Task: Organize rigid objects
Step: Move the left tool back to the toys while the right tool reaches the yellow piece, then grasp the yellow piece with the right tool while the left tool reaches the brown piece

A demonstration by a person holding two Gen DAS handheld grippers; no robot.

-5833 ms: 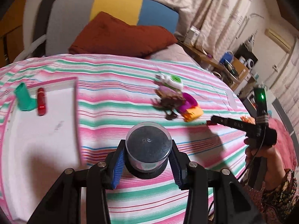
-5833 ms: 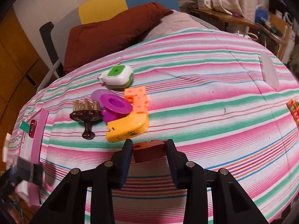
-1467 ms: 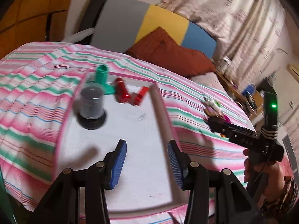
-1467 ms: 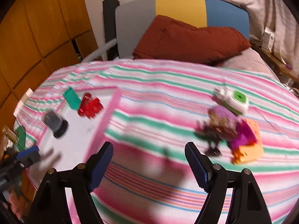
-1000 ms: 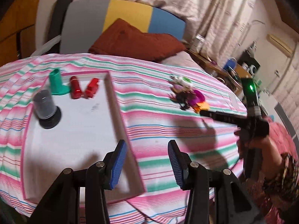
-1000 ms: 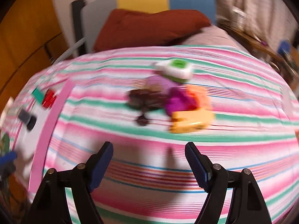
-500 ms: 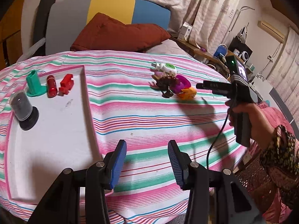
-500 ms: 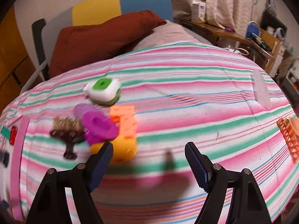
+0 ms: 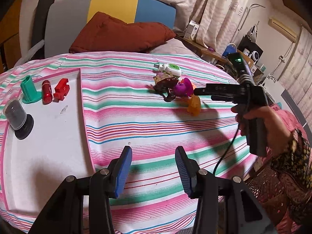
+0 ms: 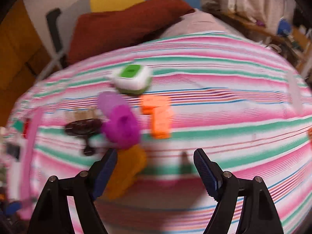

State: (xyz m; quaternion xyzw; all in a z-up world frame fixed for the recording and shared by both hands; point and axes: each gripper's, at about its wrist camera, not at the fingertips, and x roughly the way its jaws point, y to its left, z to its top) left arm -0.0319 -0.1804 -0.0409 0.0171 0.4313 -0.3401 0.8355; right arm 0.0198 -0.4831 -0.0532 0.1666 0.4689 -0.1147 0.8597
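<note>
While both grippers' fingers stand spread and empty, right gripper (image 10: 155, 167) near yellow toy (image 10: 124, 173), left gripper (image 9: 153, 167) beside tray (image 9: 84, 117).

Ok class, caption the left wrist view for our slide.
Open left gripper above striped bedspread; four items on tray, pile of toys remaining.

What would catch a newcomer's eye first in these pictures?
The bright toy pile on the striped bedspread, with the right tongs open just short of it. To the left, a pink-rimmed white tray holds four sorted pieces, while the left tongs hang open and empty.
</note>
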